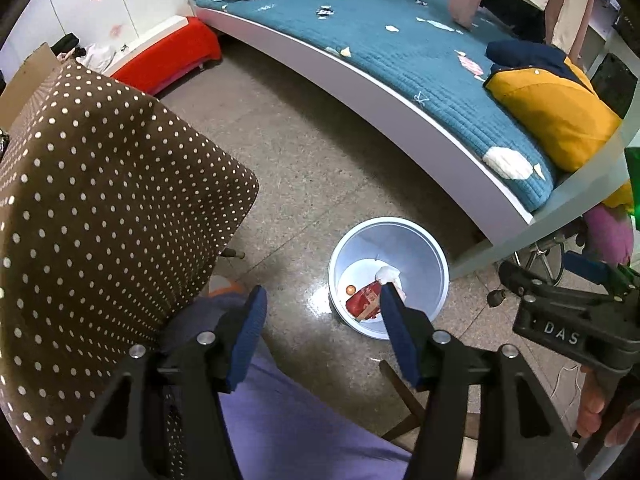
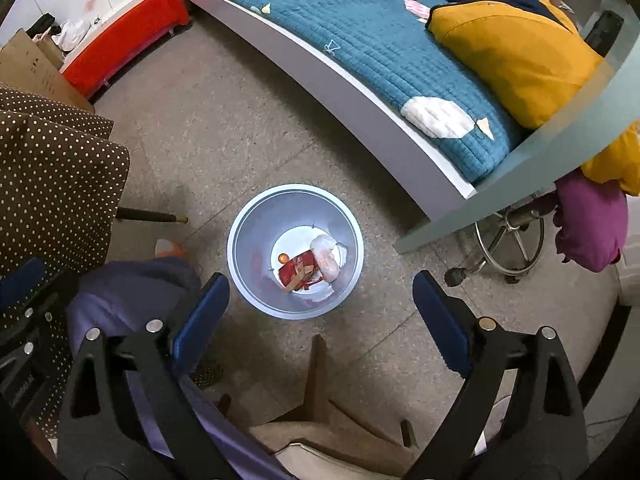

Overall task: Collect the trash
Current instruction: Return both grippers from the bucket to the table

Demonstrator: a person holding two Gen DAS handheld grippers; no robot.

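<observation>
Both grippers hold nothing: the right gripper (image 2: 320,292) gapes wide above the pale blue bin (image 2: 256,216), the left gripper (image 1: 322,304) is half spread, its bin (image 1: 416,236) at 1 o'clock. Inside lie a red carton (image 2: 298,270) and crumpled tissue (image 2: 326,254). At 9 o'clock a polka-dot chair (image 1: 104,184) crowds the left view; only the right view shows a stool base (image 2: 508,240) at 3. Beyond the speckled floor (image 2: 208,132), a bed with teal quilt (image 2: 360,24) spans 12.
</observation>
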